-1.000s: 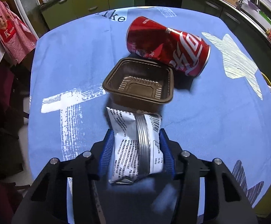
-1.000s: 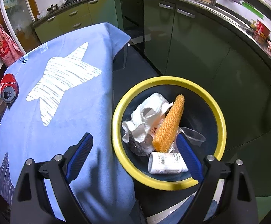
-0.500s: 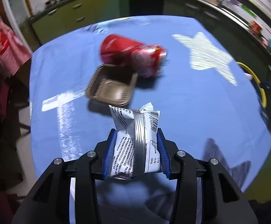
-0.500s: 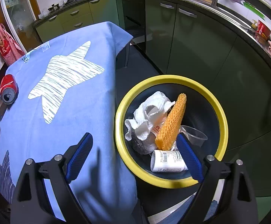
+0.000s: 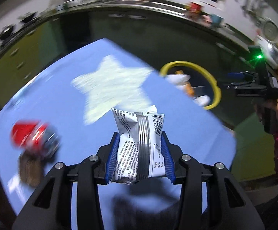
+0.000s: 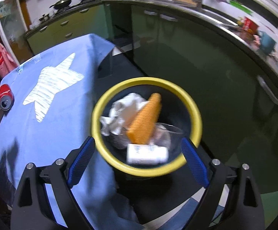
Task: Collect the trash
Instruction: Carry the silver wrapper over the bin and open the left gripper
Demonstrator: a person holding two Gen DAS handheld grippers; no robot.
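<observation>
Blue cloth with a pale star print covers the desk, which fills most of both wrist views; the left view is motion-blurred. Green cabinets line the kitchen beyond it. Beside the desk's edge, lower than its top, stands a dark bin with a yellow rim. Inside I see crumpled white paper, an orange ridged cone-shaped piece leaning over it, a clear plastic cup and a white labelled bottle lying on its side.

On the desk a red drink can lies on its side, well apart from the bin. In the left view a brown tray shows just beside the can, too blurred for detail.

My right claw is spread wide with nothing between its blue pads, hanging above the bin's near rim. My left claw is closed on a white printed snack wrapper, pinched at both sides and held upright above the desk, the bin off to the right beyond the desk's edge.
</observation>
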